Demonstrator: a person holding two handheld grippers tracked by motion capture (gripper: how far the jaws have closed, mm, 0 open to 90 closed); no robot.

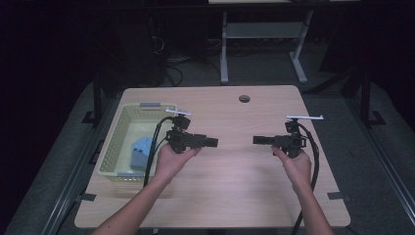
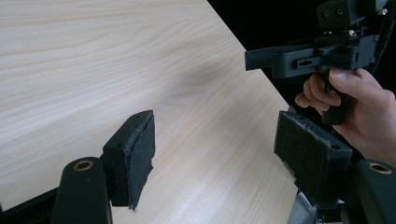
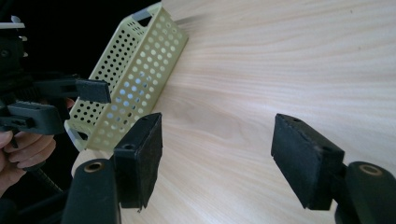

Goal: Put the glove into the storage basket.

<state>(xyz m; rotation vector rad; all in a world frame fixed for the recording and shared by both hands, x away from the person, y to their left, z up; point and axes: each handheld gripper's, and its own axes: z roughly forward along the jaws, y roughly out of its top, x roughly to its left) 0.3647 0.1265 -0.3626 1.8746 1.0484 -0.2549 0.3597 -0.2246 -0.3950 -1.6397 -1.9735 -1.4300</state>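
At the far left of the bench (image 1: 235, 196) stands the basket (image 1: 110, 152), a pale yellow-green perforated one, with a blue thing (image 1: 142, 149) lying inside near its right wall; what that thing is cannot be made out. Just right of the basket, the left hand-held gripper (image 1: 213, 142) hangs above the bare wood, pointing toward the middle. Its jaws stand wide apart with nothing between them. Across a gap, the right hand-held gripper (image 1: 257, 140) faces it, likewise released and empty.

Both tools look poised over bare wood, so the work seems to sit either at its start or its close, with the blue thing in the basket. If it is to come out, the left tool is nearer and would need to swing back over the rim and drop in from above.

The high view alone reveals the blue thing inside. The left gripper view gives the spread pads (image 2: 140, 154) and the other tool held in a fist. The right gripper view brings the basket's holed side wall (image 3: 135, 79) up close, with blue glinting through the holes.
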